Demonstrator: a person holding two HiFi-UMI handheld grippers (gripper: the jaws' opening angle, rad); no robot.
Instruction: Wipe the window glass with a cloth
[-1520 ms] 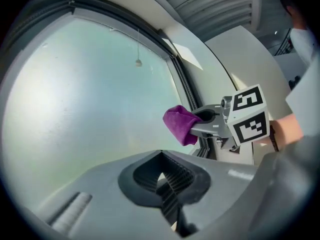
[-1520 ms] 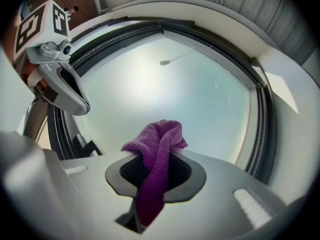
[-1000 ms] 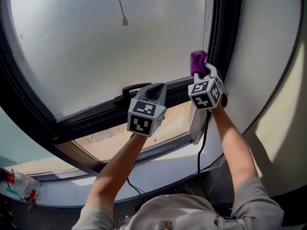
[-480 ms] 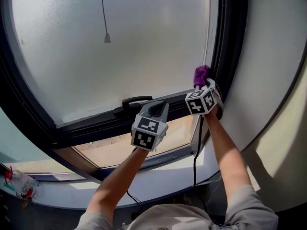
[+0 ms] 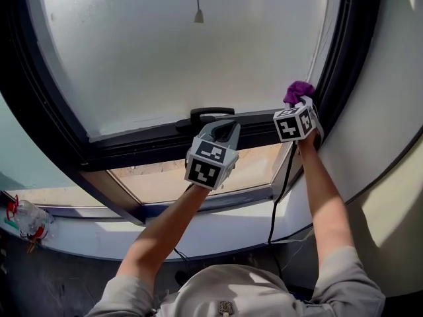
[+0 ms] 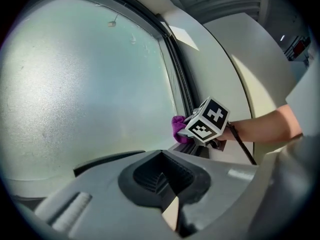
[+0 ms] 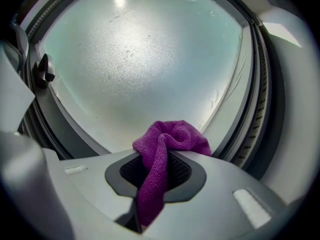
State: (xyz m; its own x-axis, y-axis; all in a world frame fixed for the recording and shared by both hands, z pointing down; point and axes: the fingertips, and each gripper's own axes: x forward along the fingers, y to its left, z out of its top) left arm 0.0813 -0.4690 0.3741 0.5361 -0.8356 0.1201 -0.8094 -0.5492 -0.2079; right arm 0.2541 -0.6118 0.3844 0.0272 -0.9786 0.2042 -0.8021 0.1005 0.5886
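At centre frame the left gripper (image 5: 223, 127) hangs just below the black handle (image 5: 210, 113), its jaws closed on nothing. To its right, the right gripper (image 5: 301, 103) pinches the purple cloth (image 5: 297, 89), which is bunched beyond its tips at the lower right corner of the window glass (image 5: 185, 58).

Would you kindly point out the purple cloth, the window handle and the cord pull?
purple cloth (image 7: 172, 136): right gripper view, bunched top.
window handle (image 5: 213, 110): head view, middle of bar.
cord pull (image 5: 198, 16): head view, cone end.
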